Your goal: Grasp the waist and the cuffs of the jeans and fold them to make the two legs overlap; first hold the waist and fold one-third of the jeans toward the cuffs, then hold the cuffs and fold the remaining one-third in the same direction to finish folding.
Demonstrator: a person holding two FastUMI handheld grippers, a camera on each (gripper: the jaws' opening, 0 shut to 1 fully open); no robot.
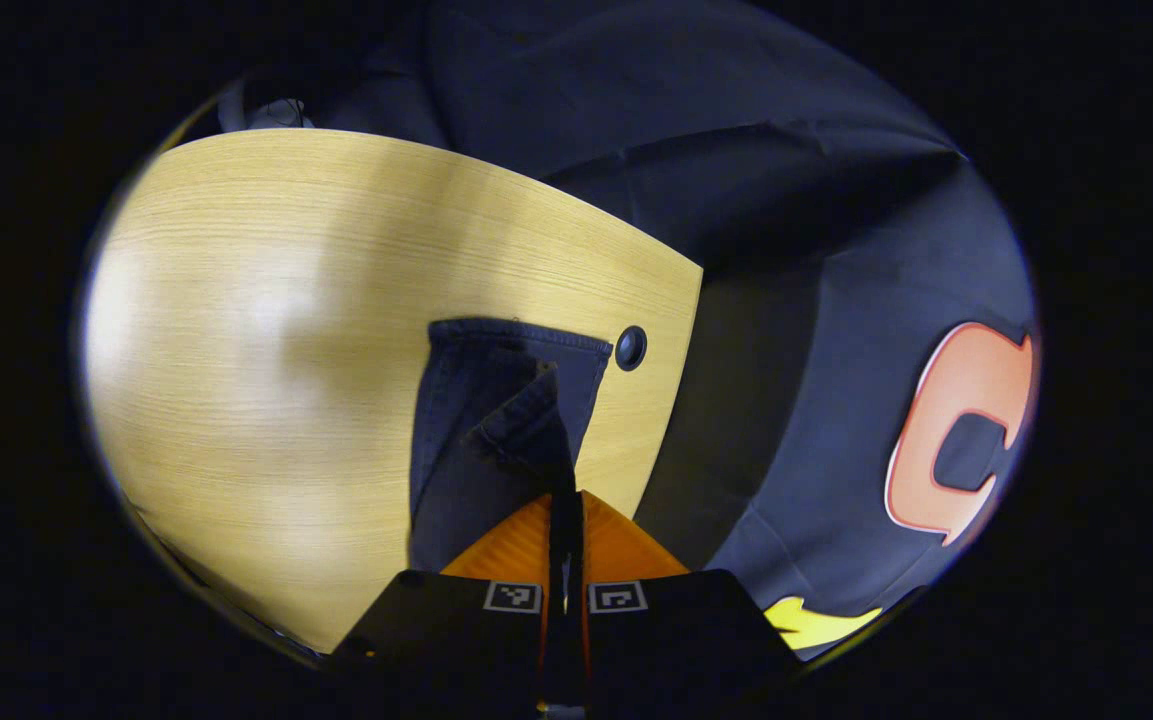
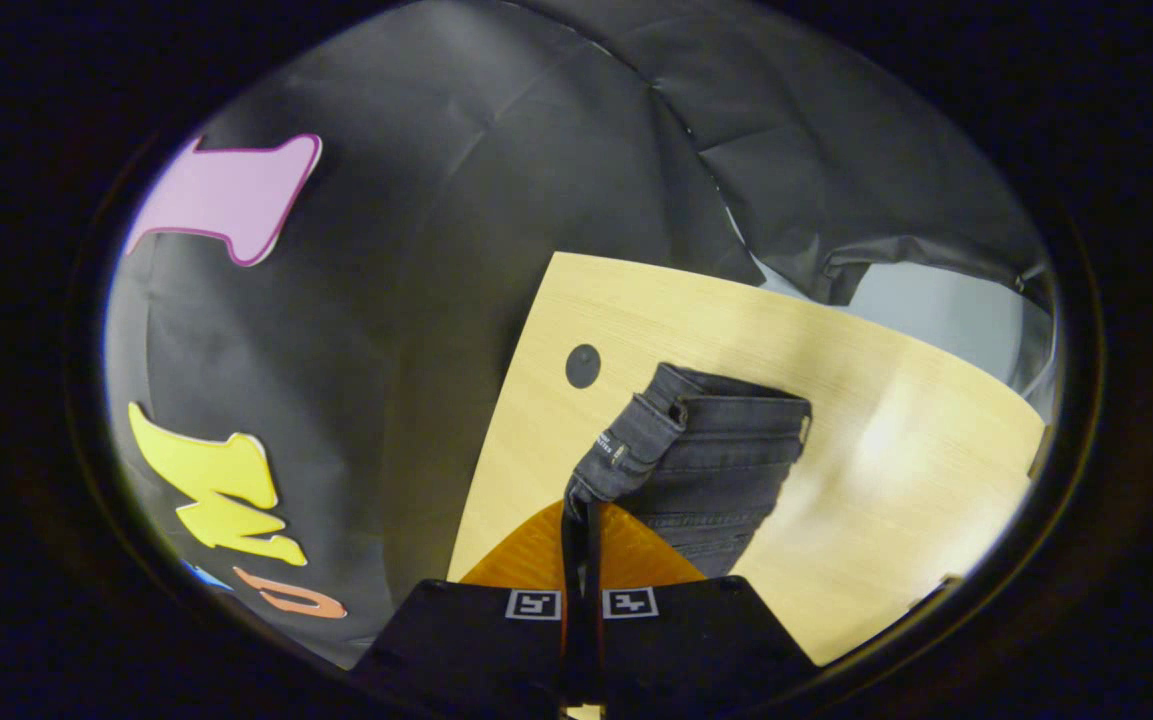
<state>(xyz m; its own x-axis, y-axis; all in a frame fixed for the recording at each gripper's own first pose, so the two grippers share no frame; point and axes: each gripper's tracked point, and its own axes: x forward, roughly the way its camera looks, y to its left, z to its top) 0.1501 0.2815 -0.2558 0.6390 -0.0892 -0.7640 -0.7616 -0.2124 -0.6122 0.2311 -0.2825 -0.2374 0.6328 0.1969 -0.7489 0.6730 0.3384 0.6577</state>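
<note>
Dark denim jeans [image 1: 481,440] lie on a light wooden table [image 1: 266,330]. In the left gripper view my left gripper [image 1: 564,492] is shut on a hemmed cuff edge of the jeans, which is lifted a little and folded toward me. In the right gripper view my right gripper [image 2: 583,505] is shut on the waistband corner of the jeans [image 2: 706,470], with a belt loop and a small label showing just past the tips. The cloth rises from the table into each pair of fingers.
A round dark grommet hole [image 1: 631,347] sits in the table beside the jeans, seen again as a hole [image 2: 583,366] near the table's corner. The table edge [image 1: 676,400] runs close by, with the black booth wall behind. Bare wood spreads to the side.
</note>
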